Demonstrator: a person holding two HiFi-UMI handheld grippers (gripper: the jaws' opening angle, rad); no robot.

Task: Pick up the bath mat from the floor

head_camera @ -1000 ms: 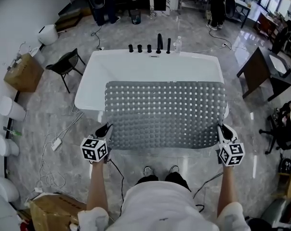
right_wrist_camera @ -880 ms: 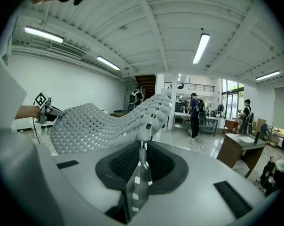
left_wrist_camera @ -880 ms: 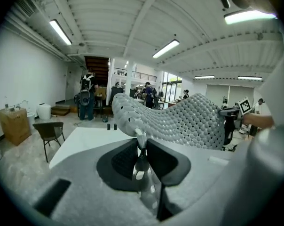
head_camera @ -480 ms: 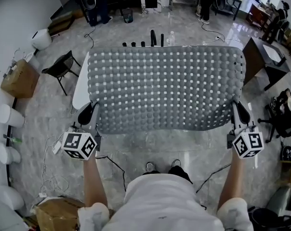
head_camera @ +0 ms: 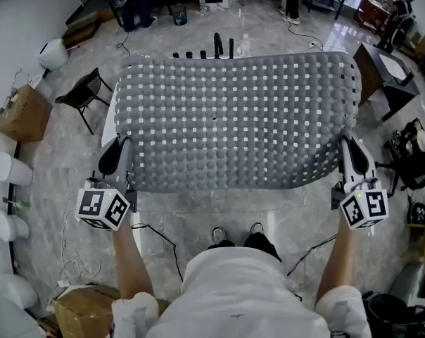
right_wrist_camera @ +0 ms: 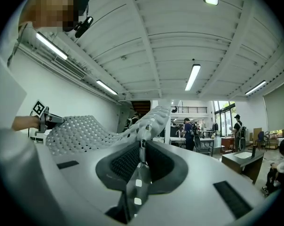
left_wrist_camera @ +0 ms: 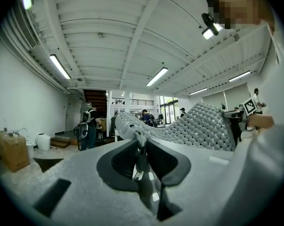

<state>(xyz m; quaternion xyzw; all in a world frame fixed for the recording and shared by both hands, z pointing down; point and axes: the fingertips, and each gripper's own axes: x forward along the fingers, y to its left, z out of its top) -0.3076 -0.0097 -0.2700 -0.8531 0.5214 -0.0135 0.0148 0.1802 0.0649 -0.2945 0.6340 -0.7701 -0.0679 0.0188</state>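
grey floor (head_camera: 65,162), black chair (head_camera: 84,94); bath mat (head_camera: 233,118) hides the bathtub (head_camera: 108,124)

bath mat (head_camera: 233,118): grey, hole grid | floor (head_camera: 58,153): grey marbled

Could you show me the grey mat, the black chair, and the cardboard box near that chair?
bath mat (head_camera: 233,118), head view, middle of its holed surface.
black chair (head_camera: 84,94), head view, its seat.
cardboard box (head_camera: 20,113), head view, its top face.

hidden: bath mat (head_camera: 233,118) covers nearly all the bathtub (head_camera: 108,134), a left sliver shows | taps (head_camera: 217,46): lower parts behind the mat | cut off: cardboard box (head_camera: 79,307) at bottom edge | too small: distant people (right_wrist_camera: 188,128) in gripper views
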